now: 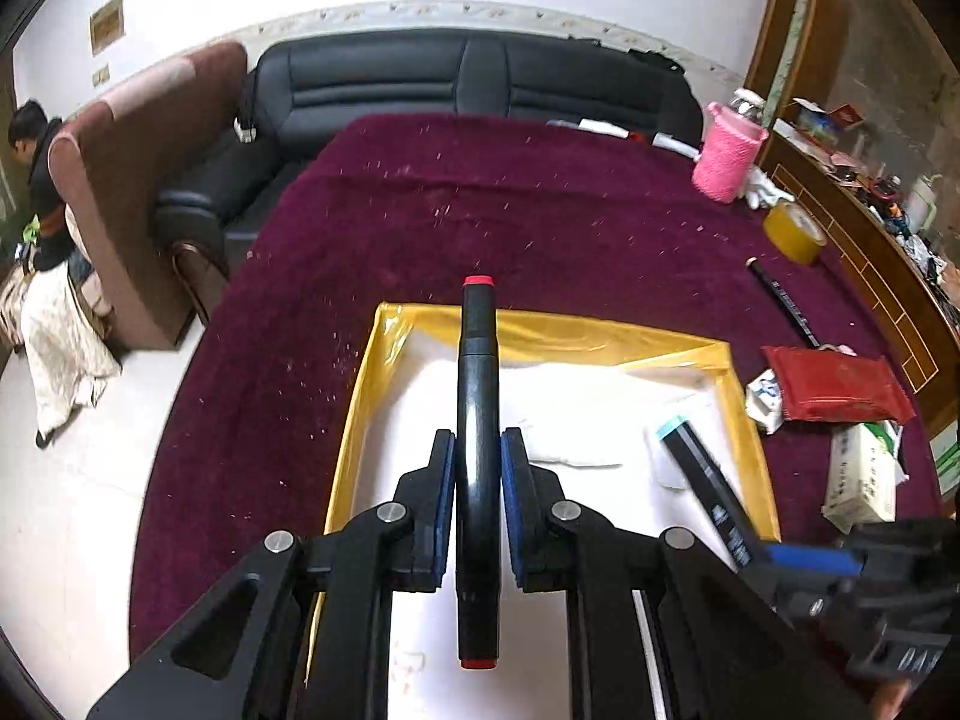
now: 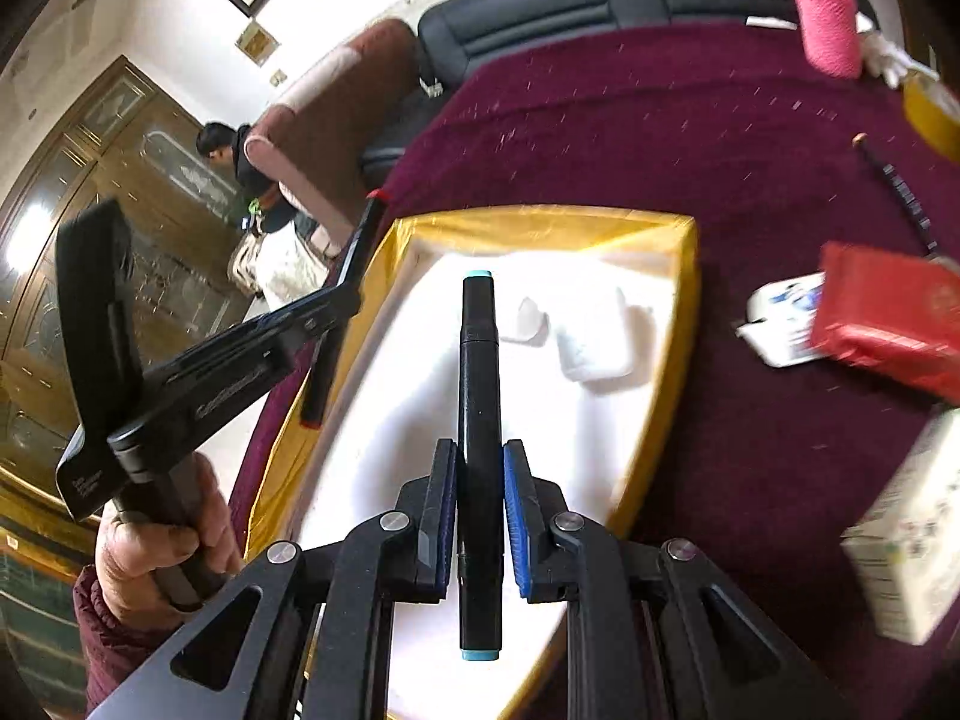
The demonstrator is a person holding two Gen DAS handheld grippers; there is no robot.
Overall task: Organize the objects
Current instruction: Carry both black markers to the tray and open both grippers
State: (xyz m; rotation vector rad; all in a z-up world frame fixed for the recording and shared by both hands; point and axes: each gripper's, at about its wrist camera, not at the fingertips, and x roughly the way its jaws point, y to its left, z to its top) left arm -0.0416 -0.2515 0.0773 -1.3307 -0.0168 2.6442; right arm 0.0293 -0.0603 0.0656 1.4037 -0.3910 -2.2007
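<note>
Red-capped black marker [image 1: 477,462] clamped lengthwise between blue pads, above yellow-rimmed white tray [image 1: 540,336]. Teal-capped black marker [image 2: 479,450] likewise pinched, over the same tray. Both markers pointing forward, tilted downward, clear of the tray floor.

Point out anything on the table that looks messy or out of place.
Pale specks are scattered across the maroon cloth, like crumbs or lint. To the right of the yellow-rimmed tray, a red packet lies over a crumpled white wrapper. Nothing looks spilled or broken.
</note>
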